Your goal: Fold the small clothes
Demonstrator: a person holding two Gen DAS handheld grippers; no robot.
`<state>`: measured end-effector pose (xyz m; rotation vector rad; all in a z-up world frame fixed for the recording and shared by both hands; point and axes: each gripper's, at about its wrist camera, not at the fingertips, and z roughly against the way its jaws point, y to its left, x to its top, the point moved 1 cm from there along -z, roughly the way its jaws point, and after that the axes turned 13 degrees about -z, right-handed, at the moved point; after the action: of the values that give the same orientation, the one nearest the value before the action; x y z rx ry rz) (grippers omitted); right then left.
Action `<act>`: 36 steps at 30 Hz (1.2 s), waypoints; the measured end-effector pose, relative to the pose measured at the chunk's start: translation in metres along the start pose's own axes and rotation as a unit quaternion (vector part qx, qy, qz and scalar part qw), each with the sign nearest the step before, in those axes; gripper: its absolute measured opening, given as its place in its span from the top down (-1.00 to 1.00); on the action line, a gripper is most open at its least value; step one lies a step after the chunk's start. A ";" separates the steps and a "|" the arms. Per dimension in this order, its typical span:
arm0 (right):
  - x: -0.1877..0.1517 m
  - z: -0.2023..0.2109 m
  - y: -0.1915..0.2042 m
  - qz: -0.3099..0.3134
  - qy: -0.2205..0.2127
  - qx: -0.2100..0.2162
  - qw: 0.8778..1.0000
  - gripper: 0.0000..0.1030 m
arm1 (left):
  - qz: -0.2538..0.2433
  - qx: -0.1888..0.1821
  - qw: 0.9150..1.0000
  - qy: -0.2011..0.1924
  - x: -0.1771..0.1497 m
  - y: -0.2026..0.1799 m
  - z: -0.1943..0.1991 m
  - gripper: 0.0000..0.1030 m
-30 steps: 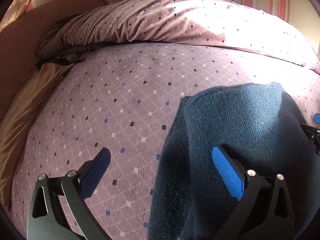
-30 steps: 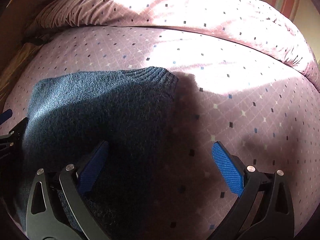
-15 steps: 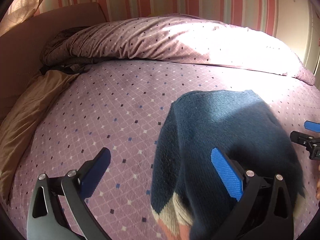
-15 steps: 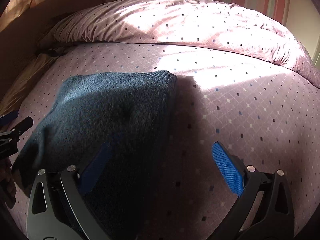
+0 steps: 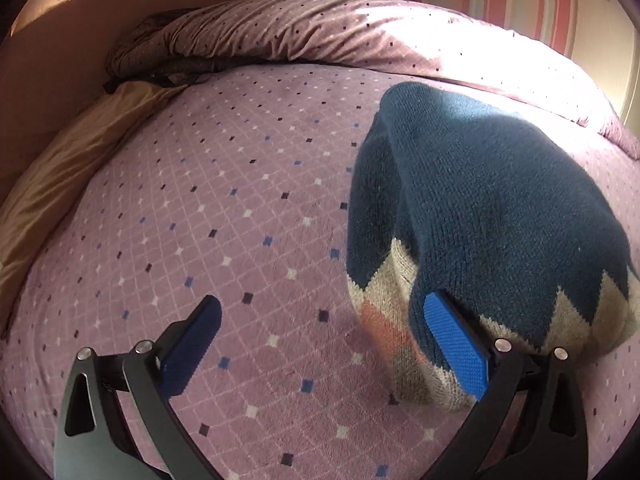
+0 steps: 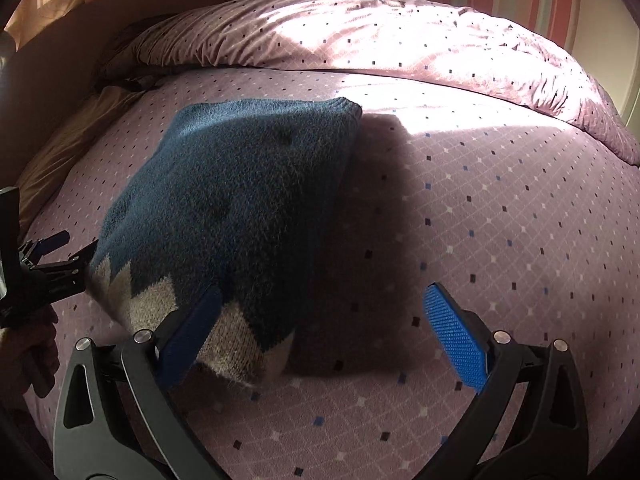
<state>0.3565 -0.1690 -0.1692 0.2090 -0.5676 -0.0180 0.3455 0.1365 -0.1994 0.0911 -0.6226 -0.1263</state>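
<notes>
lying on the bed (image 5: 248, 208), a small navy knit sweater (image 5: 500, 208) with a cream and orange zigzag band, bunched and partly doubled over itself, ribbed hem toward the rumpled duvet (image 6: 400, 40) at the far side. jaws of the left gripper (image 5: 324, 344) spread wide, gripping nothing, its right blue pad just beside or touching the sweater's near edge, its left one over bare purple bedspread. jaws of the right gripper (image 6: 320, 334) likewise wide apart and empty, left pad at the zigzag edge, right pad over bare bedspread. seen from the right wrist, the left tool sits close against the sweater's left edge, with part of a hand (image 6: 36, 344) below it. hard to tell whether any fabric rests on a pad. likely risks from here: closing on a single layer only, so the doubled part slides and the fold goes crooked; loose knit snagging on a pad and dragging the whole piece; soft bedspread getting pinched along with the wool; deep shadow over the near edge hiding the true corner.
</notes>
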 end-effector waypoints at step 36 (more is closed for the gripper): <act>0.005 -0.008 -0.002 -0.042 0.036 0.074 0.996 -0.94 | 0.210 -0.333 0.915 0.088 -0.005 0.002 -0.030 -0.97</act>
<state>0.3649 -0.1696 -0.1735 0.3770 -0.4889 -0.0488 0.3598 0.1411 -0.2263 -0.6859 -0.3806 0.0910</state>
